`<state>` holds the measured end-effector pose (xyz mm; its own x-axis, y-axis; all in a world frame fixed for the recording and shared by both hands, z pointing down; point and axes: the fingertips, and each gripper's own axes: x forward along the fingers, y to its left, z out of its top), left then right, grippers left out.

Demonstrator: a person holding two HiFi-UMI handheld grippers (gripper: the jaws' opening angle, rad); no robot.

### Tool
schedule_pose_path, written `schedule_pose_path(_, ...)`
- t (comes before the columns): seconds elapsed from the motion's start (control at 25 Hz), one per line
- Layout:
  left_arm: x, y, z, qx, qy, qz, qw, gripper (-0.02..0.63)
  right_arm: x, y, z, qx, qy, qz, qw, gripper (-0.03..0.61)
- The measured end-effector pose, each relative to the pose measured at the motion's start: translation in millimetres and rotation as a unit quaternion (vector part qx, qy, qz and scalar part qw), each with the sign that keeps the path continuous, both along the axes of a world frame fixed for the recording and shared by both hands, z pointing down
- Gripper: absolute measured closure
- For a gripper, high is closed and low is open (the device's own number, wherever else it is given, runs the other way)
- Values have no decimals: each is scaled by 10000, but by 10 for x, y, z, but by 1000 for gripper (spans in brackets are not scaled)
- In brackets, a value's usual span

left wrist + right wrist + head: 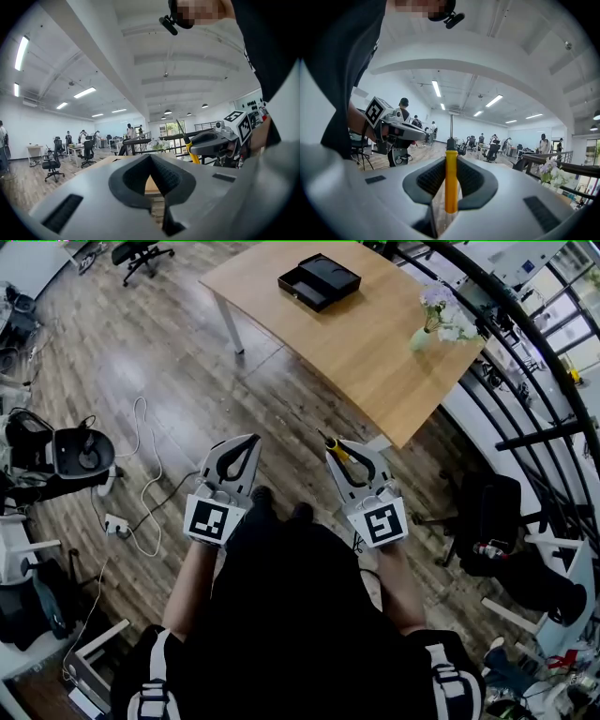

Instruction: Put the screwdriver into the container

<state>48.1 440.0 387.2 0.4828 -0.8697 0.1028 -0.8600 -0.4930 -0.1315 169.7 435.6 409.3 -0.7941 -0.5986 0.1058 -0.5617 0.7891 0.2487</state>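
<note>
My right gripper [334, 449] is shut on a yellow-handled screwdriver [332, 444], held in the air above the wooden floor. In the right gripper view the screwdriver [451, 180] stands upright between the jaws, its dark shaft pointing away. My left gripper [252, 440] hangs beside it, shut with nothing in it [151, 158]. The black open container [319, 282] lies at the far end of the wooden table [375, 362], well ahead of both grippers. From the left gripper view the right gripper [213, 140] and its screwdriver [190, 149] show to the right.
A small vase of flowers [436, 320] stands near the table's right edge. A curved black railing [525, 352] runs along the right. White cables [141, 493] and a black-and-white device [80, 454] lie on the floor at left. Office chairs [141, 254] stand farther off.
</note>
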Motion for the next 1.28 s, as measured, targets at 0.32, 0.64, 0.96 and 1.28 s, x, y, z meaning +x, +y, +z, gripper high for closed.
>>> schedule_pose_path(0.32,48,-9,-1,3,-74,-4,10000,592,57,-53,-21,-126,-321,-36,9994,495)
schedule_pose_path(0.64,-66,-153,10,22,-5,-38,10000,592,-42,-189,104,-112,119,-12,9999,495)
schedule_pose_path(0.96,-382,-483,102,-137,269,-123,9995,592,-254,-489,141,-249,347,125,9990,495)
schedule_pose_path(1.28,-643,-1070,66,-129,364,70,9992,592,-526,-965,127,-329,492,288,9978,495)
